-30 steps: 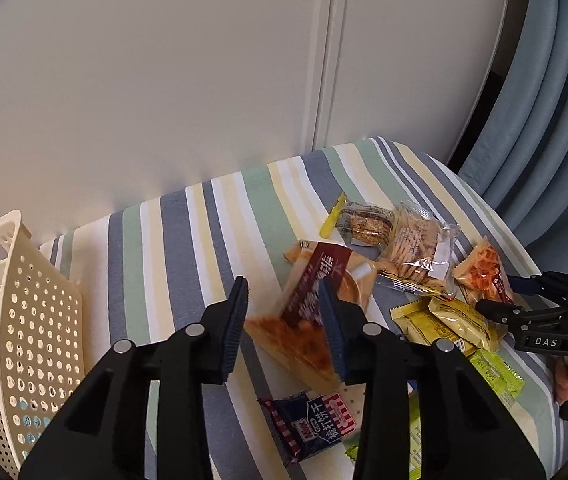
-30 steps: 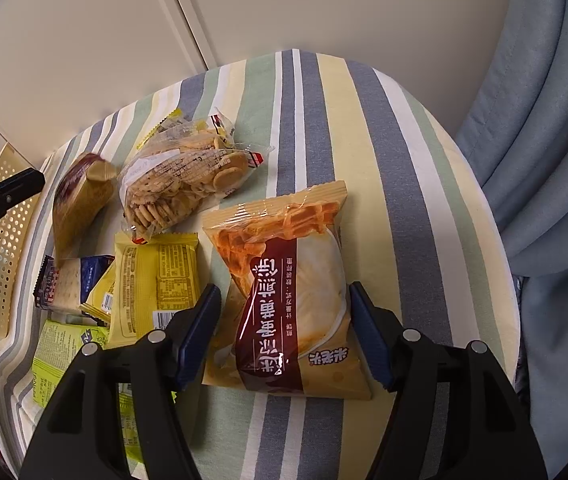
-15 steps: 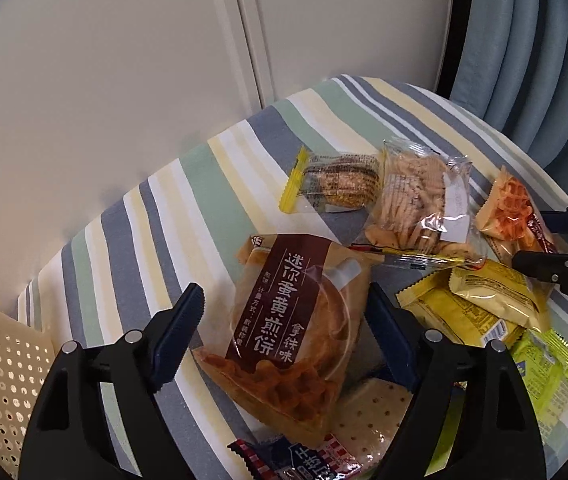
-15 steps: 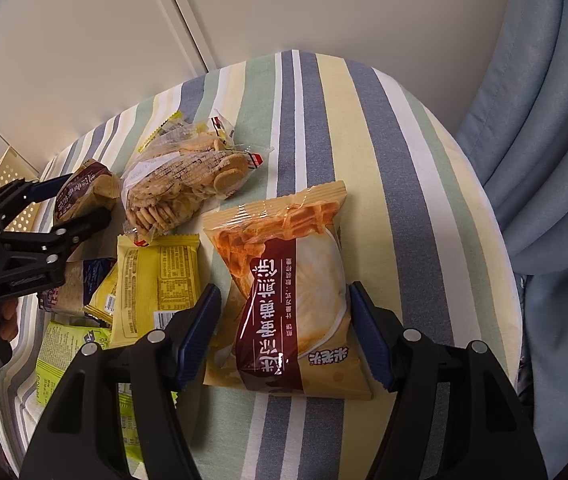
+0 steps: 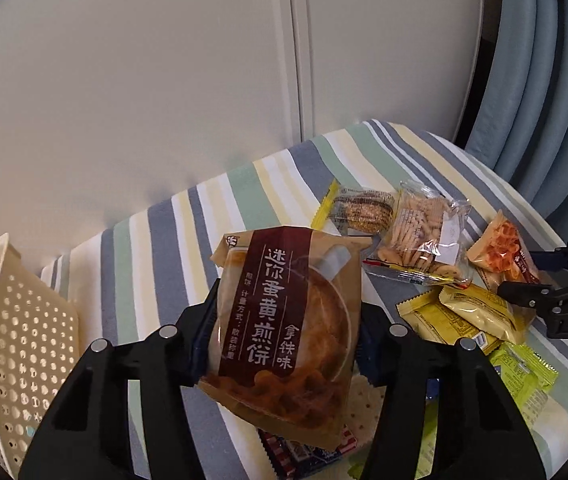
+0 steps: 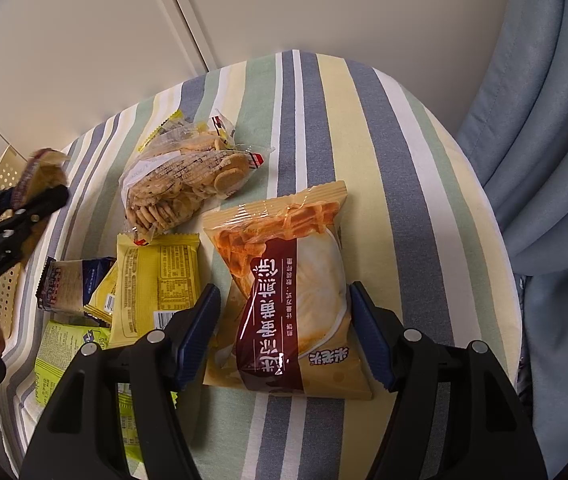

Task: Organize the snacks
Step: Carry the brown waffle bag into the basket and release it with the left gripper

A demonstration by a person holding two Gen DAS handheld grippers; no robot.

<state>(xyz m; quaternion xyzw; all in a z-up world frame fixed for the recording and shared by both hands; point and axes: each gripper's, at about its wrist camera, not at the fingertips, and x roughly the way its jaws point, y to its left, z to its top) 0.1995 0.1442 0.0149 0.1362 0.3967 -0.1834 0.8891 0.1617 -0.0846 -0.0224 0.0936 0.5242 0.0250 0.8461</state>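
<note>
A: Risk first. The left gripper (image 5: pixel 284 336) has its fingers clamped on the brown pack (image 5: pixel 284 320), lifted off the cloth (image 5: pixel 243 200). It is a soft, puffy bag pinched at its sides, so I judge it could slide out or tip on the way to the basket (image 5: pixel 11 320).

B: Where is the basket from those fingers?

A: Off to their left and apart from them, so the pack needs a sideways carry. Hurrying that swing would be what shakes it loose.

B: And the right gripper (image 6: pixel 284 336)?

A: Fingers apart, one on each side of the orange pack (image 6: pixel 284 300), which lies flat between them. I cannot tell whether the pads touch it.

B: Any hazard there?

A: A yellow pack (image 6: pixel 157 280) sits just outside the left finger. Closing off-centre could nudge it or catch its edge. The clear cookie bag (image 6: pixel 187 188) lies beyond the fingertips, to the left.
</note>
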